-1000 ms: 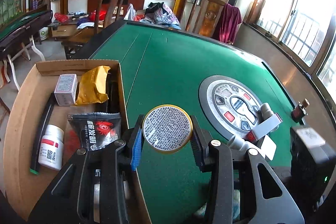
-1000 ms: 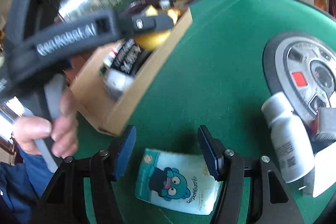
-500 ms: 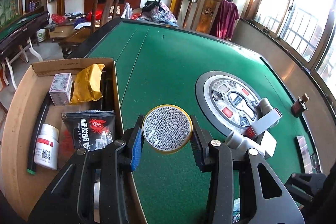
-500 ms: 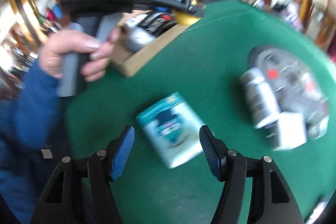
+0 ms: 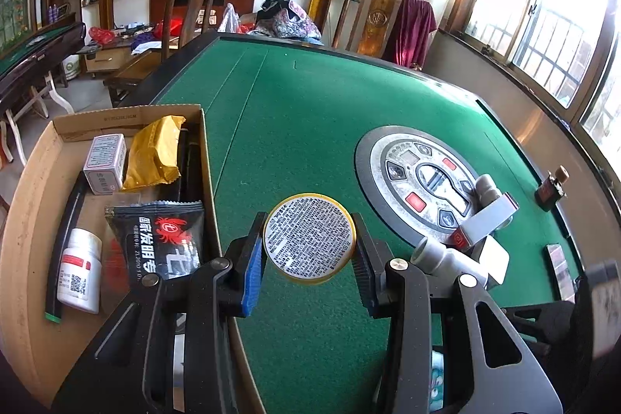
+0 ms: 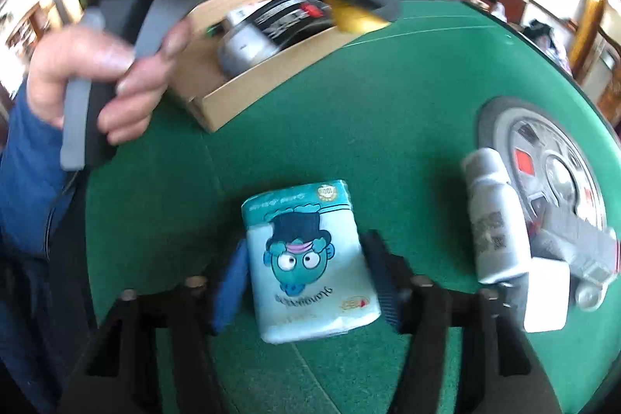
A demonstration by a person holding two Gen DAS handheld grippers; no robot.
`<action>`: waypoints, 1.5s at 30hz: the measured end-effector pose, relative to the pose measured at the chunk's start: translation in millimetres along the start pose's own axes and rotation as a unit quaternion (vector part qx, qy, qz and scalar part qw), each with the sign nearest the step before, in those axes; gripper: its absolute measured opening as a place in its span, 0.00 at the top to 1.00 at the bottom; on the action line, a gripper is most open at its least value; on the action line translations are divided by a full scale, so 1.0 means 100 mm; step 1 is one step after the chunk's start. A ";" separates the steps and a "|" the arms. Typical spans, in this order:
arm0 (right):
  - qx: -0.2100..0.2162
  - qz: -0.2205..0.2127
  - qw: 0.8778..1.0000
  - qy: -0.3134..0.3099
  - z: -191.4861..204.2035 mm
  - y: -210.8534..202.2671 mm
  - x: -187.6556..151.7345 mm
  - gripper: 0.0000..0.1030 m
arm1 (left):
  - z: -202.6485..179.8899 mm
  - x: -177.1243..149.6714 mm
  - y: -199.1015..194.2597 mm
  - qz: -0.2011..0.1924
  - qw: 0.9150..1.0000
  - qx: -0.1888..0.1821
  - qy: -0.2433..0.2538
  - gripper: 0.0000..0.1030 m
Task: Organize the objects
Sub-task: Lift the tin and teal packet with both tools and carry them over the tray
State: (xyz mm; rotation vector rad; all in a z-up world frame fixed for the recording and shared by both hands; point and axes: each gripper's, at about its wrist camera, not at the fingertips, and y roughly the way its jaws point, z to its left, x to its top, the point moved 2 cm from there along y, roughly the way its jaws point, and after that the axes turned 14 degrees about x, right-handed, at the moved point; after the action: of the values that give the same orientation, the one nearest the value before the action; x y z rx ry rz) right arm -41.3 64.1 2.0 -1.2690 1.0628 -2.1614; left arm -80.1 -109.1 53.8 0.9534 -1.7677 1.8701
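Observation:
My left gripper (image 5: 308, 258) is shut on a round yellow-rimmed tin (image 5: 309, 237) with fine print, held above the green table just right of the cardboard box (image 5: 35, 181). In the right wrist view, my right gripper (image 6: 306, 278) is open with its fingers on either side of a teal tissue pack (image 6: 310, 266) with a cartoon face, which lies on the felt. The left gripper's body and the hand holding it (image 6: 101, 72) show at upper left there, over the box (image 6: 248, 80).
The box holds a white pill bottle (image 5: 79, 270), a black sachet (image 5: 163, 243), a yellow pouch (image 5: 155, 154) and a small white carton (image 5: 104, 163). A white bottle (image 6: 496, 220) and small boxes (image 6: 574, 251) lie by the table's round control panel (image 5: 423, 181). A small brown bottle (image 5: 551, 187) stands far right.
My right gripper has moved down and forward over the tissue pack, so the pack now lies between its fingers. My left gripper still holds the tin and has barely moved.

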 end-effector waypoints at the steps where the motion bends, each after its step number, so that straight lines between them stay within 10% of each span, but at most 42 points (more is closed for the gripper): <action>1: 0.005 -0.009 1.000 0.011 -0.03 -0.02 0.00 0.56 | -0.01 0.00 0.00 0.000 1.000 0.000 0.001 0.62; 16: -0.047 -0.185 0.968 0.160 -0.26 -0.55 0.13 0.61 | -0.05 -0.02 -0.03 -0.002 1.000 -0.005 0.008 0.62; 45: -0.079 -0.214 0.952 0.206 -0.14 -0.52 0.01 0.61 | -0.18 -0.08 -0.02 0.004 1.000 -0.017 0.022 0.62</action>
State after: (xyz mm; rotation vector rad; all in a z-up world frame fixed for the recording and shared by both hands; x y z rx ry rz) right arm -52.8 101.6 38.8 -1.2337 1.2277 -2.8117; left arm -76.8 -89.5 50.6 0.8879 -1.7754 1.8455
